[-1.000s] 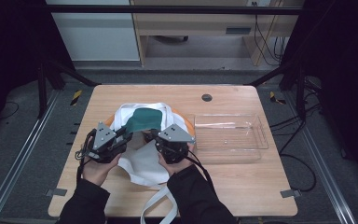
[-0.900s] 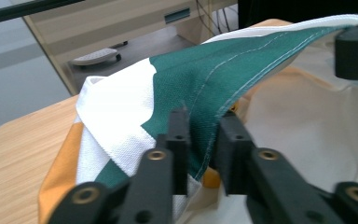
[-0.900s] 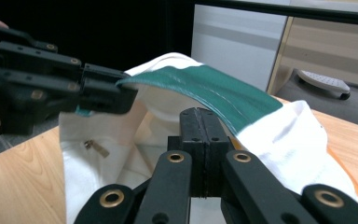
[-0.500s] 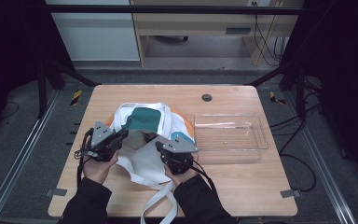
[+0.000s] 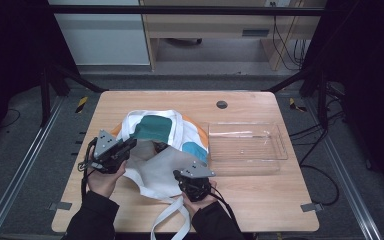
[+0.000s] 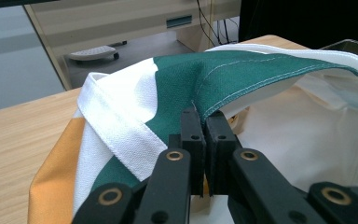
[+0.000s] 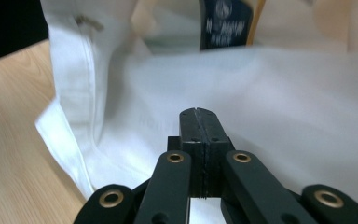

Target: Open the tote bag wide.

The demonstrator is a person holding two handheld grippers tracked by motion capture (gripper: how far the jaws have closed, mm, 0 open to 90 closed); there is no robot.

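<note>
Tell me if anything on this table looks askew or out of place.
The tote bag lies crumpled rather than flat, its mouth gaping, and its white straps trail off the table's near edge. The left gripper pinches the green rim up into a peak. The clear tray sits squarely and empty. Nothing looks spilled or damaged.

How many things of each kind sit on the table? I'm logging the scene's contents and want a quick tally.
Cloth bag, white with green, orange and blue patches: 1
Clear plastic tray: 1
Hand-held grippers, left and right: 2
Total: 4
</note>
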